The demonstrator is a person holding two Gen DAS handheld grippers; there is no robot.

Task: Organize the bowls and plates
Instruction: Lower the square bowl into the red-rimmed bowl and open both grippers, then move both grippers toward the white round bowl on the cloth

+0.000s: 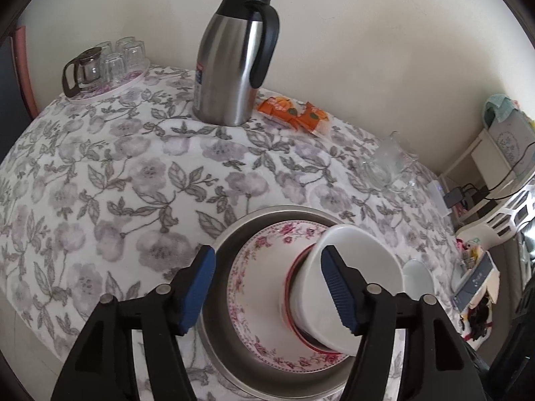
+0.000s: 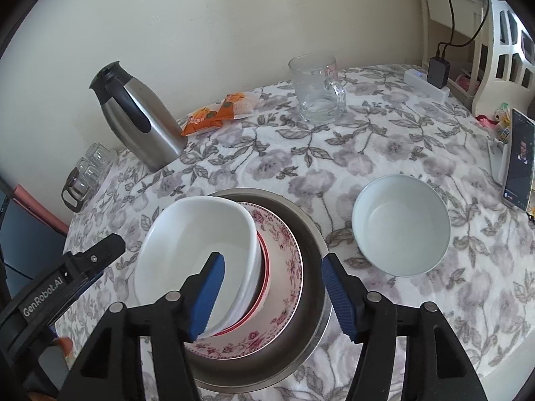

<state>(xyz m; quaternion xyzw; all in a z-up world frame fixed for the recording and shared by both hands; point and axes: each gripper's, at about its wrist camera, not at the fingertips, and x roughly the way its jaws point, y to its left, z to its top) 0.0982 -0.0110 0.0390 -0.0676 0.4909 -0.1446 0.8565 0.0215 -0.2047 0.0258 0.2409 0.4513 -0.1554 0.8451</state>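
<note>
A steel pan [image 1: 227, 244] [image 2: 311, 234] holds a pink-flowered plate [image 1: 257, 267] [image 2: 287, 257] and a red-rimmed dish [image 2: 264, 267]. A white bowl [image 1: 351, 267] [image 2: 197, 234] rests tilted on top of the stack. My left gripper [image 1: 267, 287] is open just above the stack, its right finger in front of the bowl's side. My right gripper [image 2: 271, 294] is open, its left fingertip [image 2: 207, 294] over the bowl's near rim; I cannot tell if it touches. A second pale bowl [image 2: 401, 224] [image 1: 418, 277] stands alone to the right.
A steel thermos jug [image 1: 234, 56] [image 2: 137, 117], orange snack packets [image 1: 294, 113] [image 2: 217, 110], a glass mug [image 2: 317, 90] [image 1: 388, 163] and a tray of glasses [image 1: 107, 63] stand at the back of the flowered tablecloth. A phone [image 2: 518, 160] leans at right.
</note>
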